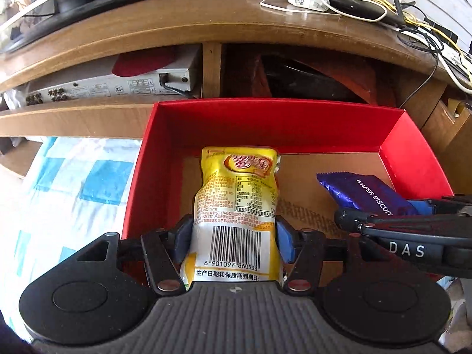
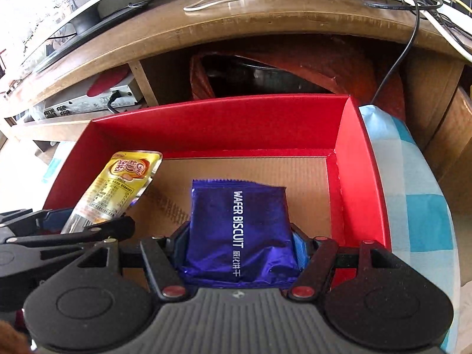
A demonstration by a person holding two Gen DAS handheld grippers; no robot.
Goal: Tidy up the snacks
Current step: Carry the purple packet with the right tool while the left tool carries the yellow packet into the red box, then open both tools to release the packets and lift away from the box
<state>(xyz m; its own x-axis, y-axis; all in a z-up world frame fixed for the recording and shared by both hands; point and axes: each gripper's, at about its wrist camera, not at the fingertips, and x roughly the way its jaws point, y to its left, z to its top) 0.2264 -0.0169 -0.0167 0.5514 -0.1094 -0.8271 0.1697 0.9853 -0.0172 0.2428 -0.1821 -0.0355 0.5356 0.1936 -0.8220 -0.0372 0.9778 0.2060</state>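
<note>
My left gripper (image 1: 233,236) is shut on a yellow snack pouch (image 1: 236,200), barcode side up, and holds it over the left part of a red box (image 1: 277,118) with a cardboard floor. My right gripper (image 2: 240,242) is shut on a purple wafer biscuit pack (image 2: 239,227) over the middle of the same box (image 2: 218,118). The pouch also shows in the right wrist view (image 2: 118,185), and the wafer pack shows in the left wrist view (image 1: 362,194). The two grippers are side by side at the box's near edge.
The box sits on a blue-and-white checked cloth (image 1: 73,183) in front of a wooden TV stand (image 1: 177,26). A silver player (image 1: 103,88) lies on its shelf, and a dark bag (image 2: 265,73) fills the compartment behind the box. Cables and a power strip (image 1: 306,0) lie on top.
</note>
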